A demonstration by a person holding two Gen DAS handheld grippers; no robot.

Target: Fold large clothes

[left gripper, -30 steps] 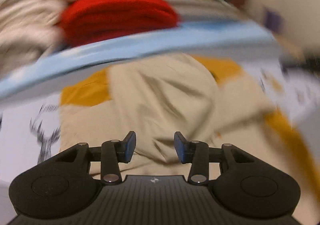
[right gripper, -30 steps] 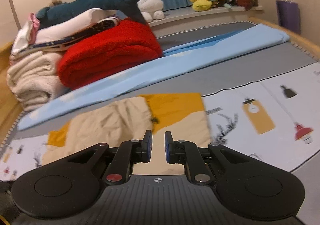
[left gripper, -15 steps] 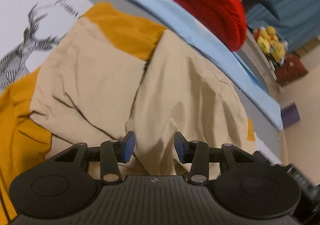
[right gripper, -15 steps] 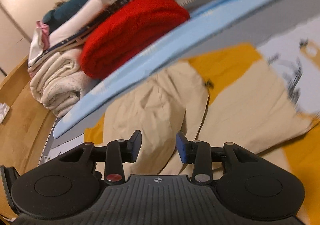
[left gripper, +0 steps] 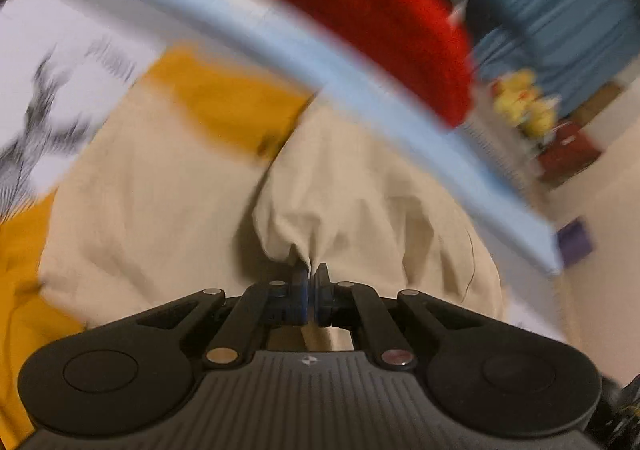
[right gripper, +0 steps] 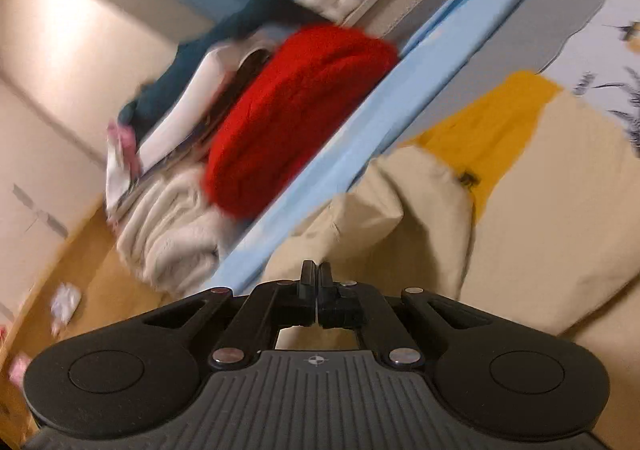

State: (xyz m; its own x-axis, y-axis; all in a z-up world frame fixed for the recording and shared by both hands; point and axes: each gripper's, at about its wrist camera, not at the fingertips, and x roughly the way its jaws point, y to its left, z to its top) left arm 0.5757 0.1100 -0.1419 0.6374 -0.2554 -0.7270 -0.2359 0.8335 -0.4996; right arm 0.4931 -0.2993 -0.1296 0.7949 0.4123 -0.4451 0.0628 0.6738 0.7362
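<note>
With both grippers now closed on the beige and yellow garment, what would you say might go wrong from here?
1. The left gripper pinches only a small bunched tuft of the garment, so the cloth may slip out when lifted.
2. Whether the right gripper holds much fabric is unclear; an uneven lift could skew the fold.
3. The light blue sheet lies right beside the garment and might get dragged.
</note>
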